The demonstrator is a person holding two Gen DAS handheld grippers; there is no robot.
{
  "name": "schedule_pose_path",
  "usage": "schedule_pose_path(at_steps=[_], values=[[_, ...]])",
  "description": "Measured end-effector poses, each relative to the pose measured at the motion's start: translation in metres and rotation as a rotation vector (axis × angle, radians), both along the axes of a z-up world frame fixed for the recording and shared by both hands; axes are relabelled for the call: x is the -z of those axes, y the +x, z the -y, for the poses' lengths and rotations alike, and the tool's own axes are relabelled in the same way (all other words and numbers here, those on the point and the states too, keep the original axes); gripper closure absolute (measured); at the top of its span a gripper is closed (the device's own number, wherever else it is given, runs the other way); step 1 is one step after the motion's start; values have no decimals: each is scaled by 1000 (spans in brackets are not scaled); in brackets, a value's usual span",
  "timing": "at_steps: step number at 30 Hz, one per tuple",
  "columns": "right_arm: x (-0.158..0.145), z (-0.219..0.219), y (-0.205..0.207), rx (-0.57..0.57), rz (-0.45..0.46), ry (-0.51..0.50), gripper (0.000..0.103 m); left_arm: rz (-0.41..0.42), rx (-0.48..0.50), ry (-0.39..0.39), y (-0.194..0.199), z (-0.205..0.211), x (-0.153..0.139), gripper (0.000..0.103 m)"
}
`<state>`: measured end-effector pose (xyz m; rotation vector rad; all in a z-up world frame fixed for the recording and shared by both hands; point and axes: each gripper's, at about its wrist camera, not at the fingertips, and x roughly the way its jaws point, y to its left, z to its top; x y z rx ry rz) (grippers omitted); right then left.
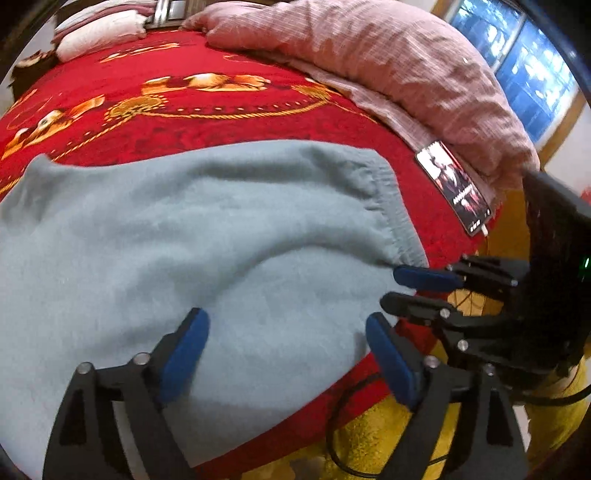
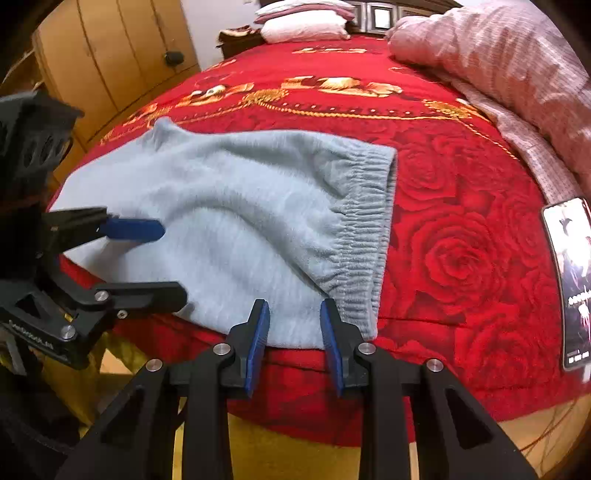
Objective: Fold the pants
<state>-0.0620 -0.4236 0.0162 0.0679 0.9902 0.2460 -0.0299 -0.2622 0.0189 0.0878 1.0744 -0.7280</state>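
Note:
Light grey-blue fleece pants (image 1: 184,236) lie folded flat on a red rose-print bedspread (image 1: 221,125), also seen in the right wrist view (image 2: 236,206). Their elastic waistband (image 2: 369,229) points right. My left gripper (image 1: 286,332) is open, hovering over the near edge of the pants; it also shows in the right wrist view (image 2: 166,258). My right gripper (image 2: 293,321) is open, its fingers just at the near edge of the pants beside the waistband corner; it shows in the left wrist view (image 1: 389,290). Neither holds cloth.
A phone (image 1: 456,186) lies on the bedspread right of the pants, also in the right wrist view (image 2: 570,280). A pink quilt (image 1: 388,66) is heaped at the far right. White pillows (image 2: 306,22) lie at the head. A wooden wardrobe (image 2: 110,55) stands left.

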Motion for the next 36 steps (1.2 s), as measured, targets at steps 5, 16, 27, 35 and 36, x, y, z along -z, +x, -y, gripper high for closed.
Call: schedule_pose_path(at_steps=[5, 16, 27, 35, 36], values=[[-16, -5, -10, 59, 13, -21, 73, -7, -6, 13, -4, -11, -9, 13], [-46, -59, -20, 135, 84, 63, 62, 131, -296, 74, 3, -141, -47, 13], [-37, -132, -1, 119, 34, 60, 62, 150, -575, 110, 3, -281, -40, 13], [-6, -169, 12, 108, 29, -82, 60, 162, -684, 243, 23, -361, -22, 13], [-5, -171, 12, 112, 36, -84, 58, 158, -700, 253, 25, -371, -19, 13]])
